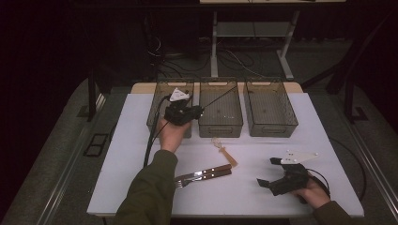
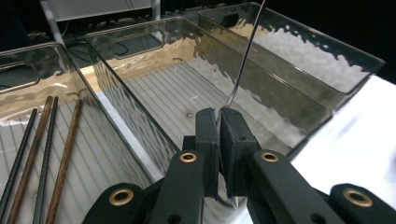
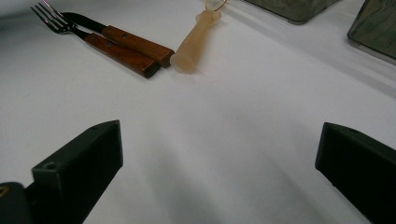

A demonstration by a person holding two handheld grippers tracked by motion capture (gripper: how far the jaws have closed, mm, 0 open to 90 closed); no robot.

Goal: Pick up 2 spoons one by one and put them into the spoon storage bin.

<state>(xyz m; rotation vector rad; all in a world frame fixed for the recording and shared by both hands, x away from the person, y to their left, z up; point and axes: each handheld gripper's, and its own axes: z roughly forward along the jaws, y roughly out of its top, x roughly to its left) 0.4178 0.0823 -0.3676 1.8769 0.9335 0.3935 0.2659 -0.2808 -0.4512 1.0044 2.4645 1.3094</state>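
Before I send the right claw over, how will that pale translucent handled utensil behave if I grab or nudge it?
The pale utensil looks like light plastic, so a nudge would probably skid it across the smooth white table. Its handle looks rounded and tapered, so it may roll or pivot in an arc. Its glossy surface could slip; a grip across the thick end seems safest for the right claw.

There are three clear bins (image 1: 220, 110) in one row. In the left bin lie four chopsticks (image 2: 42, 149). On the worktop (image 1: 141, 140) lie one fork (image 1: 195, 177), one knife (image 1: 213, 169) and one pale tool (image 1: 226, 152). Two claws are there, left claw (image 1: 195, 111) and right claw (image 1: 267, 172).
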